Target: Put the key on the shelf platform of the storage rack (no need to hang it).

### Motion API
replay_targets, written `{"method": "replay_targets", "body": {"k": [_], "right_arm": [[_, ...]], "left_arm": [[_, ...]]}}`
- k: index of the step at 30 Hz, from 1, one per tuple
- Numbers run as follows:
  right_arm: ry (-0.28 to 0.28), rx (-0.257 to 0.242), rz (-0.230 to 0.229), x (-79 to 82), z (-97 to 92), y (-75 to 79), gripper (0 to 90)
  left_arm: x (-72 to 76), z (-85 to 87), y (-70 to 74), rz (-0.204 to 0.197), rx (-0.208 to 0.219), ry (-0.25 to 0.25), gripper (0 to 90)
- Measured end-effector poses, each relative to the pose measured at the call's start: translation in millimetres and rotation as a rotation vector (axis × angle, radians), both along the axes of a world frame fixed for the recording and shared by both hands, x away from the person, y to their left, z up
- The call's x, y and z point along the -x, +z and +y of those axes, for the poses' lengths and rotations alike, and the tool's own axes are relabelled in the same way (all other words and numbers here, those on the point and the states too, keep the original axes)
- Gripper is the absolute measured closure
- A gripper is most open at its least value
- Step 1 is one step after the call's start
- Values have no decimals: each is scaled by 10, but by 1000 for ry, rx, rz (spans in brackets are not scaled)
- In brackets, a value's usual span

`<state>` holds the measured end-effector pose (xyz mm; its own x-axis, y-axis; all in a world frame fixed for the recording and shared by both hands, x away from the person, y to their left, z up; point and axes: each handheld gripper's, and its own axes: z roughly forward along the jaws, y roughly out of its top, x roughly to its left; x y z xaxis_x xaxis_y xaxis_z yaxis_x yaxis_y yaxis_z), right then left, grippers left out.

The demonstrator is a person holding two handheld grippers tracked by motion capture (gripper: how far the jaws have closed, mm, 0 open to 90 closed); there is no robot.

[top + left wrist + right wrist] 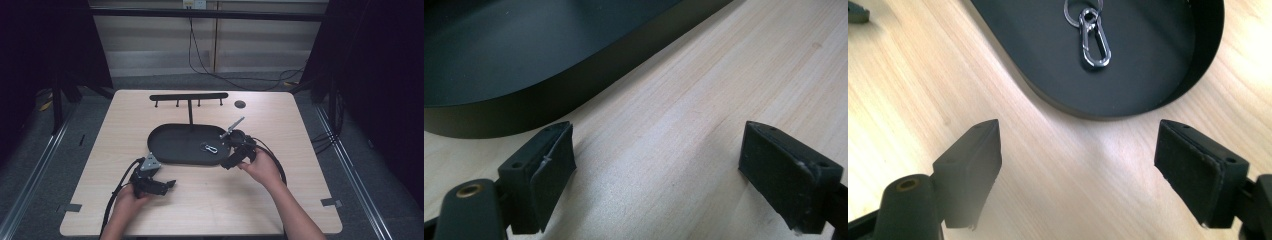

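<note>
A black oval tray lies in the middle of the wooden table, with a silver carabiner on a key ring in its right half. My right gripper hovers at the tray's front right edge, jaws open and empty. In the right gripper view, the right gripper spreads its jaws over bare wood, and the carabiner lies in the tray just beyond. My left gripper rests low near the table's front left, open and empty. The left gripper view has the left gripper over wood beside the tray's wall.
A black T-shaped hook rack rises from the tray's far side, with several pegs under its bar. A small round hole sits in the table at the back right. Cables trail from both grippers toward the front edge.
</note>
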<state>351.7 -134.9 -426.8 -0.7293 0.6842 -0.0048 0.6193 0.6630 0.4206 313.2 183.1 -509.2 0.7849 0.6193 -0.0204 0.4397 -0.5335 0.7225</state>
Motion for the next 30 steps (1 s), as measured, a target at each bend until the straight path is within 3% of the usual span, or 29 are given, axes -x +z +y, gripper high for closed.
{"method": "replay_targets", "body": {"k": [9, 13, 30], "right_arm": [[-8, -8, 21, 83, -118, -63, 172], [-2, 11, 16, 113, -158, -65, 169], [-16, -2, 24, 259, -389, -141, 163]], "left_arm": [[0, 0, 0, 0, 0, 0, 142], [0, 0, 0, 0, 0, 0, 142], [0, 0, 0, 0, 1, 0, 142]]}}
